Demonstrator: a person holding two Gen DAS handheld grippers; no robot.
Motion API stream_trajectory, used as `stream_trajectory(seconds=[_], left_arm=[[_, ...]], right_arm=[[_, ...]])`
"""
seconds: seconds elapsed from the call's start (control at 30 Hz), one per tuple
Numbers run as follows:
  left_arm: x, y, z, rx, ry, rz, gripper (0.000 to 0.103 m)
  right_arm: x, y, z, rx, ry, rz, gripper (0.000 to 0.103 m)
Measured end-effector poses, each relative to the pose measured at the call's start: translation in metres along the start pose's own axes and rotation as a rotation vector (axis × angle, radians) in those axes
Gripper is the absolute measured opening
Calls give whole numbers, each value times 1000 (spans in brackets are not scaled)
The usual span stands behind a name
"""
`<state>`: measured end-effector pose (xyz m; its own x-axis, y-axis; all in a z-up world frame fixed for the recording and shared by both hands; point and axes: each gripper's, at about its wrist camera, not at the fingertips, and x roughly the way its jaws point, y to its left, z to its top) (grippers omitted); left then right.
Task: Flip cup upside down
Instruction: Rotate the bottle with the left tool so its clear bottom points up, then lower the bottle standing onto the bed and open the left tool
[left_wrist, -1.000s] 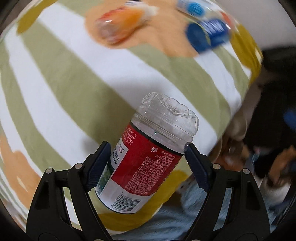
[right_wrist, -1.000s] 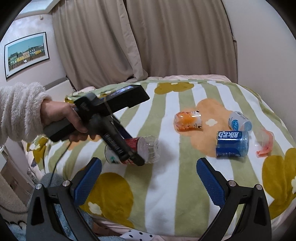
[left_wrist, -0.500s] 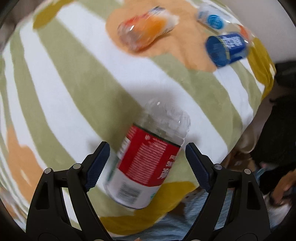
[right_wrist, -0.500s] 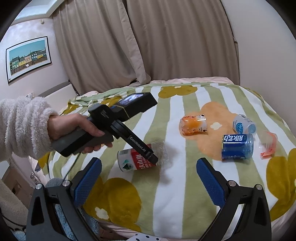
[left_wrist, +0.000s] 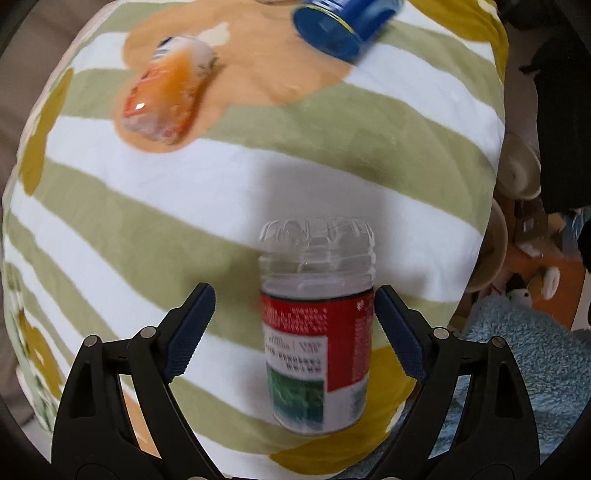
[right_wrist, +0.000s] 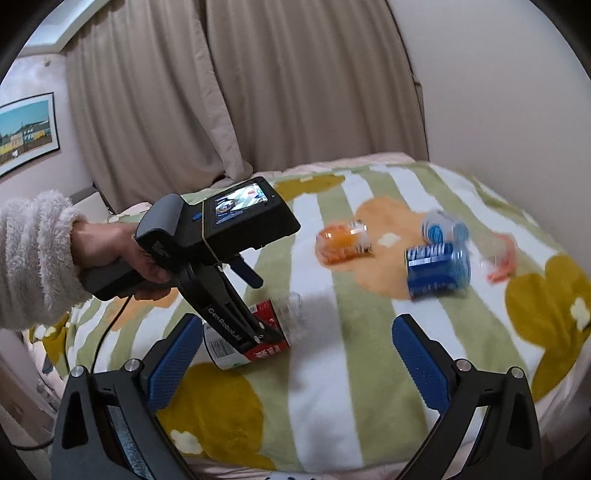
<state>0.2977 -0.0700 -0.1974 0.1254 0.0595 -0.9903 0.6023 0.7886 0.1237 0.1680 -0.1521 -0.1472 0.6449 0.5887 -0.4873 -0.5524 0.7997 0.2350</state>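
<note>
L gripper (left_wrist: 291, 321) wide open round the red-label cup (left_wrist: 317, 332) lying on the bed (left_wrist: 184, 206); right pad touches it. R gripper (right_wrist: 295, 365) open, holds nothing.

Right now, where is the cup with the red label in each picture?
Left wrist view: the red-label cup lies low and centre-right, between the open left claw fingers, against the right-hand one.
Right wrist view: the cup lies low and centre-left on the blanket, partly hidden behind the left claw.
Shared landmark: the blue can lies on its side in both.
</note>
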Motion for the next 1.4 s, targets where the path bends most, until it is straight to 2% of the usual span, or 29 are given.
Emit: stream_trajectory(seconds=[0.1, 0.17, 0.2, 0.23, 0.33, 0.43, 0.5, 0.53, 0.57, 0.63, 0.73, 0.87, 0.97, 1.1, 1.4], left_arm=[[9, -2, 5, 9, 10, -18, 87], [12, 0, 9, -6, 15, -68, 77], [13, 1, 9, -15, 17, -89, 66], [14, 5, 9, -29, 22, -113, 61], [15, 8, 9, -53, 14, -134, 61], [8, 12, 7, -79, -38, -129, 61], [-10, 24, -4, -108, -134, -126, 61], [-24, 27, -9, -132, -235, -114, 61], [-33, 29, -15, -137, -300, -89, 61], [-54, 27, -33, -160, -516, 5, 61], [-55, 27, -65, -294, -770, 17, 61], [-41, 33, -83, -446, -892, 28, 61], [-26, 34, -88, -497, -915, 29, 61], [-18, 21, -94, -472, -910, 34, 61], [-32, 9, -119, -435, -801, 33, 61]], right_arm=[[1, 0, 0, -19, 3, -19, 102], [-1, 1, -1, -31, -2, -24, 102], [-1, 1, -1, -33, -5, -24, 102], [-2, 2, -1, -35, -7, -23, 103], [0, 1, -3, -32, -8, -23, 103], [-1, 1, -3, -35, -11, -27, 103], [-3, 1, -3, -35, -23, -29, 103], [-5, 0, -2, -36, -30, -31, 103], [-7, 0, -1, -36, -39, -33, 102], [-10, -2, 0, -32, -56, -33, 103], [-12, -5, 1, -14, -74, -25, 102], [-10, -4, 0, -5, -69, -17, 103], [-10, 0, -2, -26, -63, -21, 103], [-11, 3, -3, -47, -57, -22, 103], [-15, 5, -3, -58, -59, -10, 103]])
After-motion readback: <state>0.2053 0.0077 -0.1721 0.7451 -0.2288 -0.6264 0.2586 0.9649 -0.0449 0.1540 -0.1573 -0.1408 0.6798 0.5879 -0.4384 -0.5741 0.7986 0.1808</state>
